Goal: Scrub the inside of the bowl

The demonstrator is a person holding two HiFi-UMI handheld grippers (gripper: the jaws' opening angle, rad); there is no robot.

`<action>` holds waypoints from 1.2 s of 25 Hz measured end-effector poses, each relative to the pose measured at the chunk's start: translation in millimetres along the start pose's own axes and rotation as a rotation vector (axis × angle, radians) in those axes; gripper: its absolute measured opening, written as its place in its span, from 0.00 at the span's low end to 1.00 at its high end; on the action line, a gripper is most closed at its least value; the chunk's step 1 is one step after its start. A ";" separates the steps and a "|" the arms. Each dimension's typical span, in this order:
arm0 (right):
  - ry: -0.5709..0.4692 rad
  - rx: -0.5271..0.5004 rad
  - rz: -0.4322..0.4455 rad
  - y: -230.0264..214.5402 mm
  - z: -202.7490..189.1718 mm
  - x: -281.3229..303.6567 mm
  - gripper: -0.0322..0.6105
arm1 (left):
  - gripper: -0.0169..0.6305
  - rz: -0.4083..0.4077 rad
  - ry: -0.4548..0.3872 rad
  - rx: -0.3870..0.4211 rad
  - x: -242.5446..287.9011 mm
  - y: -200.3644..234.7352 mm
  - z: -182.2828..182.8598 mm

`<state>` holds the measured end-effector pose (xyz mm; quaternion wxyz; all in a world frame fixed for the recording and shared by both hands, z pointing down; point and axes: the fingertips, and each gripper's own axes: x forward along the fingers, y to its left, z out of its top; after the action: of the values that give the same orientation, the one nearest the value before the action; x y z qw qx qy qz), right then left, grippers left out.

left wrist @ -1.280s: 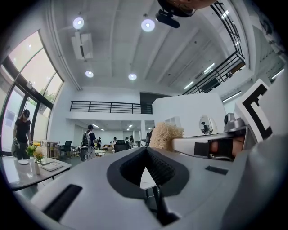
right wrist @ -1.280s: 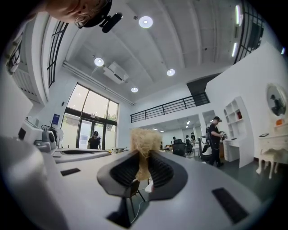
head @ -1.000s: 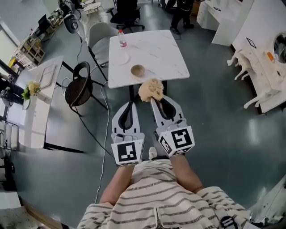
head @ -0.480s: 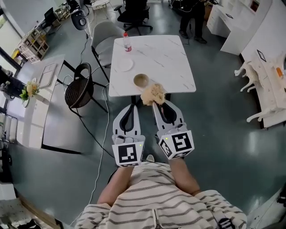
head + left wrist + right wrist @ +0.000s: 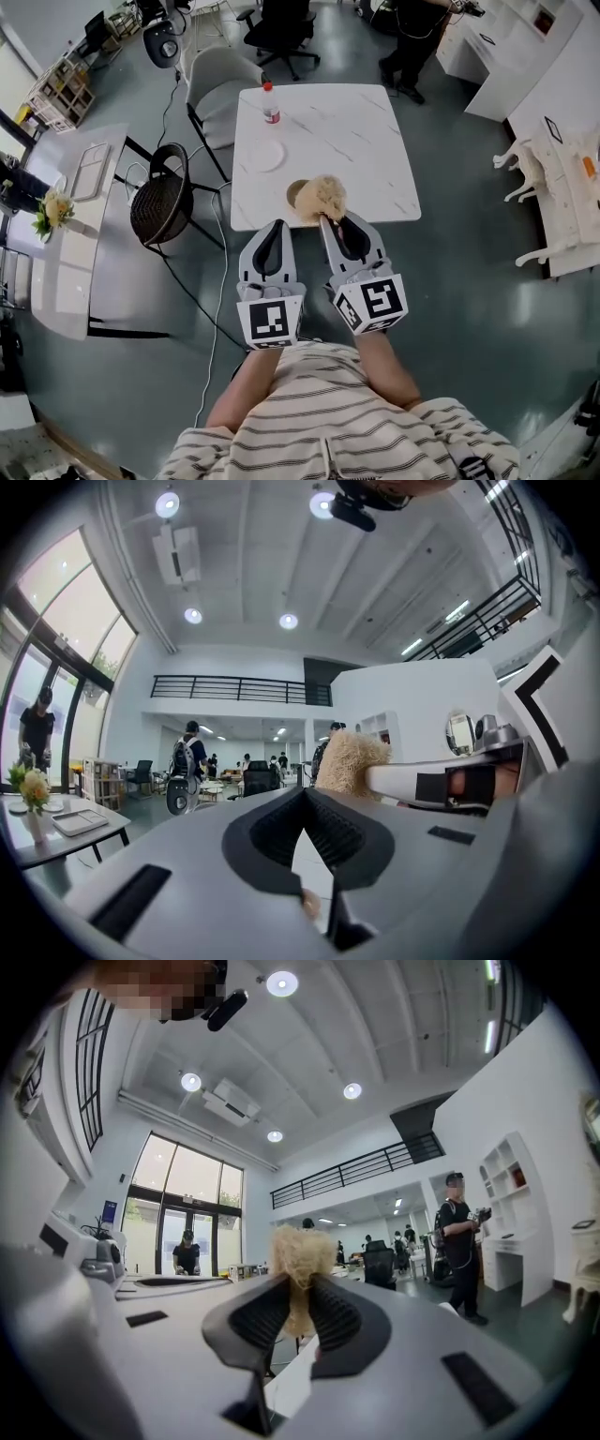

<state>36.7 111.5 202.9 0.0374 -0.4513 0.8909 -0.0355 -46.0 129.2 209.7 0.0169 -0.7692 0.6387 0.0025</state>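
Note:
A small tan bowl (image 5: 295,193) stands near the front edge of the white marble table (image 5: 356,141). My right gripper (image 5: 325,217) is shut on a shaggy beige scrub sponge (image 5: 324,196), which hangs over the bowl's right side and hides part of it. In the right gripper view the sponge (image 5: 297,1258) sticks up between the jaws of the right gripper (image 5: 295,1288). My left gripper (image 5: 274,226) is just short of the table edge, left of the bowl, shut and holding nothing. The left gripper view shows the left gripper (image 5: 303,797) with its jaws together, and the sponge (image 5: 350,761) to the right.
A clear bottle with a red cap (image 5: 271,102) and a white plate (image 5: 265,155) sit on the table's left half. A black wicker chair (image 5: 159,197) and a grey chair (image 5: 216,80) stand left of it. A person (image 5: 412,33) stands beyond the table. A side table (image 5: 70,244) lies far left.
Both grippers have moved closer to the table. The sponge, earlier short of the table edge, now hangs over the bowl. Both grippers keep their state.

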 end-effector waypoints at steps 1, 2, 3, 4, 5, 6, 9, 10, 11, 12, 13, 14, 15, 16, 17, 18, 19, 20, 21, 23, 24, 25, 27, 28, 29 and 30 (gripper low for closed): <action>0.003 -0.002 -0.005 -3.2 -1.1 8.7 0.16 | 0.04 -0.006 0.002 -0.002 8.9 4.7 -1.3; 0.006 -0.003 -0.012 -6.8 -2.9 17.0 0.16 | 0.04 -0.011 0.002 -0.003 17.3 9.4 -2.4; 0.011 -0.003 -0.021 -10.5 -5.0 25.0 0.16 | 0.04 -0.017 0.002 -0.005 25.6 14.3 -3.2; 0.016 -0.004 -0.029 -13.7 -7.2 33.1 0.16 | 0.04 -0.022 0.003 -0.008 33.3 19.8 -4.0; 0.022 -0.004 -0.037 -15.9 -9.0 41.2 0.16 | 0.04 -0.027 0.008 -0.013 40.4 25.6 -5.0; 0.029 -0.006 -0.043 -17.2 -10.5 49.4 0.16 | 0.04 -0.032 0.015 -0.018 47.2 31.7 -6.0; 0.044 -0.013 -0.056 -19.4 -13.5 74.4 0.16 | 0.04 -0.044 0.021 -0.030 68.6 50.3 -9.4; 0.050 -0.016 -0.061 -20.3 -15.6 82.1 0.16 | 0.04 -0.046 0.020 -0.035 75.5 56.2 -11.6; 0.058 -0.018 -0.066 -21.2 -18.2 89.6 0.16 | 0.04 -0.050 0.022 -0.039 82.1 62.0 -14.2; 0.065 -0.020 -0.072 -22.0 -20.9 97.1 0.16 | 0.04 -0.054 0.026 -0.044 88.3 67.7 -17.1; 0.071 -0.023 -0.077 -22.9 -23.4 104.4 0.16 | 0.04 -0.059 0.029 -0.049 94.3 73.2 -19.7; 0.077 -0.026 -0.082 -24.0 -25.5 111.5 0.16 | 0.04 -0.064 0.032 -0.054 100.3 78.3 -21.9; 0.082 -0.030 -0.089 -25.3 -27.2 118.1 0.16 | 0.04 -0.070 0.035 -0.060 106.1 82.9 -23.7; 0.087 -0.033 -0.095 -26.7 -28.5 124.4 0.16 | 0.04 -0.077 0.038 -0.064 111.6 87.0 -25.4; 0.091 -0.035 -0.103 -27.9 -29.7 130.2 0.16 | 0.04 -0.085 0.041 -0.067 116.8 90.6 -27.2; 0.094 -0.036 -0.109 -28.8 -31.2 135.3 0.16 | 0.04 -0.093 0.044 -0.069 121.4 93.9 -29.3; 0.098 -0.039 -0.114 -29.4 -33.2 139.7 0.16 | 0.04 -0.099 0.047 -0.071 125.7 96.9 -31.8; 0.104 -0.043 -0.117 -30.1 -35.7 143.5 0.16 | 0.04 -0.103 0.050 -0.075 130.0 100.0 -34.8; 0.111 -0.047 -0.119 -30.9 -38.3 147.0 0.16 | 0.04 -0.104 0.054 -0.079 134.6 103.0 -37.9; 0.129 -0.051 -0.121 -34.2 -43.4 152.5 0.16 | 0.04 -0.105 0.068 -0.090 143.6 106.7 -44.6; 0.138 -0.051 -0.122 -36.8 -45.6 154.6 0.16 | 0.04 -0.107 0.077 -0.094 147.8 106.8 -47.9; 0.146 -0.051 -0.122 -39.9 -47.7 156.9 0.16 | 0.04 -0.109 0.087 -0.095 152.1 105.9 -51.2; 0.160 -0.048 -0.119 -47.3 -52.6 161.6 0.16 | 0.04 -0.114 0.104 -0.092 161.0 102.4 -57.6; 0.165 -0.046 -0.118 -51.8 -55.6 164.1 0.16 | 0.04 -0.117 0.111 -0.088 165.7 100.4 -60.8; 0.171 -0.043 -0.118 -56.7 -58.9 166.6 0.16 | 0.04 -0.119 0.118 -0.084 170.5 98.5 -64.1; 0.178 -0.041 -0.117 -61.8 -62.6 168.7 0.16 | 0.04 -0.119 0.125 -0.082 174.8 96.7 -67.5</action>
<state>-19.4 -59.2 265.3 -0.0530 -0.4984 0.8633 -0.0594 -110.1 -62.2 270.5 -0.0543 -0.8046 0.5910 -0.0206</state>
